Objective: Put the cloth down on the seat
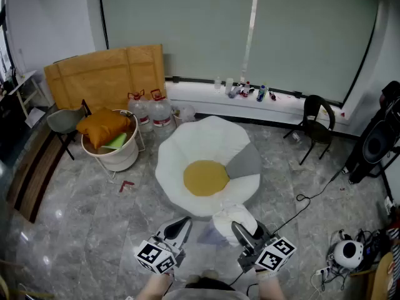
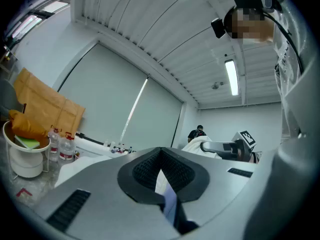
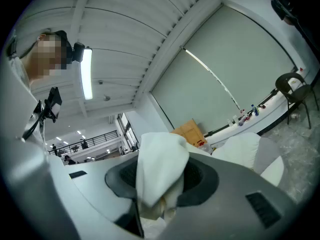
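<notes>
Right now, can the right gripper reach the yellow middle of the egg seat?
Probably yes. The right gripper, shut on the white cloth, is at the fried-egg seat's near edge, and nothing stands between it and the yellow centre.

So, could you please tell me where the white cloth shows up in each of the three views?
Head view: white cloth bottom centre, bunched at the right gripper.
Left gripper view: cloth strip pinched between the jaws, bottom centre.
Right gripper view: cloth draped over the jaws, centre.
Shared landmark: the brown cardboard sheet.
</notes>
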Tool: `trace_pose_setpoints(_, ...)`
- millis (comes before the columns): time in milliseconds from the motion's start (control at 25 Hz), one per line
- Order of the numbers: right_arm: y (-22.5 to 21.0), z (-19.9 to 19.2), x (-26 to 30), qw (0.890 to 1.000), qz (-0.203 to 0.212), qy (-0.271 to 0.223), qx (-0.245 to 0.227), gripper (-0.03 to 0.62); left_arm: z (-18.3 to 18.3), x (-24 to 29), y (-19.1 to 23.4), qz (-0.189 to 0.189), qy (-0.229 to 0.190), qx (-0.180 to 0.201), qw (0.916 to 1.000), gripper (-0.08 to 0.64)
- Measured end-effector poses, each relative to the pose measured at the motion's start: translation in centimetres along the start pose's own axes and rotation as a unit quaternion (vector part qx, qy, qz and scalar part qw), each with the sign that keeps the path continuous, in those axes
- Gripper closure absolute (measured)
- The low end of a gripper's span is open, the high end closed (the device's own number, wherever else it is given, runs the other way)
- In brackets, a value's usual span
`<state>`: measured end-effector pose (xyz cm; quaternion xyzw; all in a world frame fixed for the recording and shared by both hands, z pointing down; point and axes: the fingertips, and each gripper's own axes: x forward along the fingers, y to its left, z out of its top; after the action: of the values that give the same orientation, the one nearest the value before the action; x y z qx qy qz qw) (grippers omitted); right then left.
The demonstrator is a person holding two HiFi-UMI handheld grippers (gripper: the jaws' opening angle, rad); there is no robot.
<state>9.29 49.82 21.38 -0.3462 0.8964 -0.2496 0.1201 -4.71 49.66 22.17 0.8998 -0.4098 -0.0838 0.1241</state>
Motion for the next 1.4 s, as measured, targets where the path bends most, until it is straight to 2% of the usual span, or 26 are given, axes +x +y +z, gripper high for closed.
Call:
trace_pose_setpoints(160,-0.6,0.2,-0.5,1.000,0.011,-0.001,0.002,0.430,-0.6,0.7,0.0,0.002,0.007,0.006,1.0000,0.546)
trace_pose_setpoints(400,-1.5,0.6,-0.3,1.000,0.026,0.008,-0.002,0.430,-0.9,1.9,0.3,0.018,-0.007,0.004,0.9998,0.546)
trace_pose_setpoints(1000,-4.9,1.5,-0.4,0.999,0.037,0.008,0.013,0.430,-2.3,4.3,-0.3,0.036,-0.008,0.002,0.9993,0.546)
trace_pose_setpoints(1240,-7.3,1.6,1.0,0.999,0.037,0.011,0.019,0.428,-2.9,7.2,1.6,0.024,-0.006,0.007,0.9997,0.546)
trace_pose_setpoints(1400,-9.8,1.7,3.4,0.999,0.029,0.014,0.029,0.428,-2.9,9.5,4.5,0.025,-0.003,0.003,0.9997,0.546)
